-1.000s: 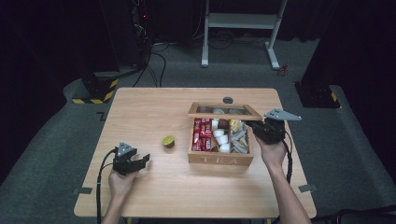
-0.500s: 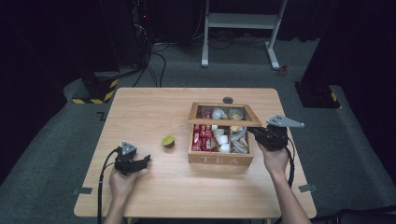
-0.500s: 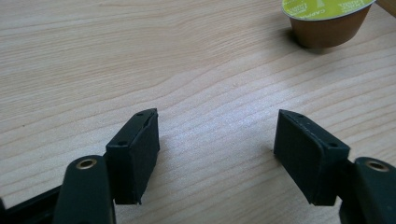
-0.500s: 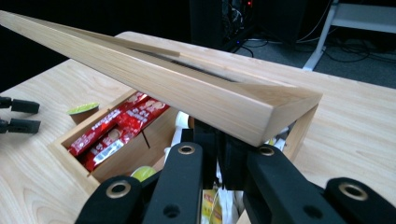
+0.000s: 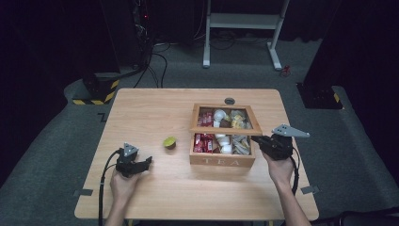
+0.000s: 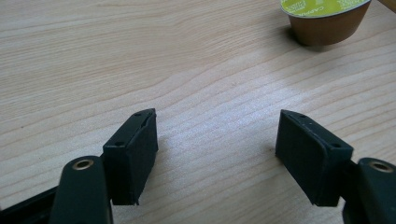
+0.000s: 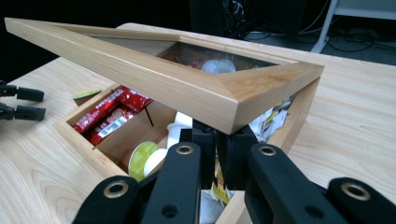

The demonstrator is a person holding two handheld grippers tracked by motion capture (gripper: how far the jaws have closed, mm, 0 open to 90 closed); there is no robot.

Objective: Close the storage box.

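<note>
High view: lid [image 5: 226,127] lower; left claw [image 5: 147,162] opening.

1. Capsule [image 6: 324,18] top cut off by the left gripper view's upper edge; lid print unreadable.
2. Right gripper [image 7: 215,154] jaw tips hidden under lid [image 7: 187,79].
3. Box [image 5: 221,162] contents partly covered by lid.

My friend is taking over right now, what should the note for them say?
Left gripper: jaws have just been opening, nothing between them, low over the table.
Right gripper: jaws shut, tucked under the front corner of the glass lid of the tea box, propping it partly up.
Green-topped capsule: on the table left of the box, ahead of the left gripper.
Done: capsule is outside the box.
Probably left: settle the lid open or shut; the capsule's destination is unclear.
</note>
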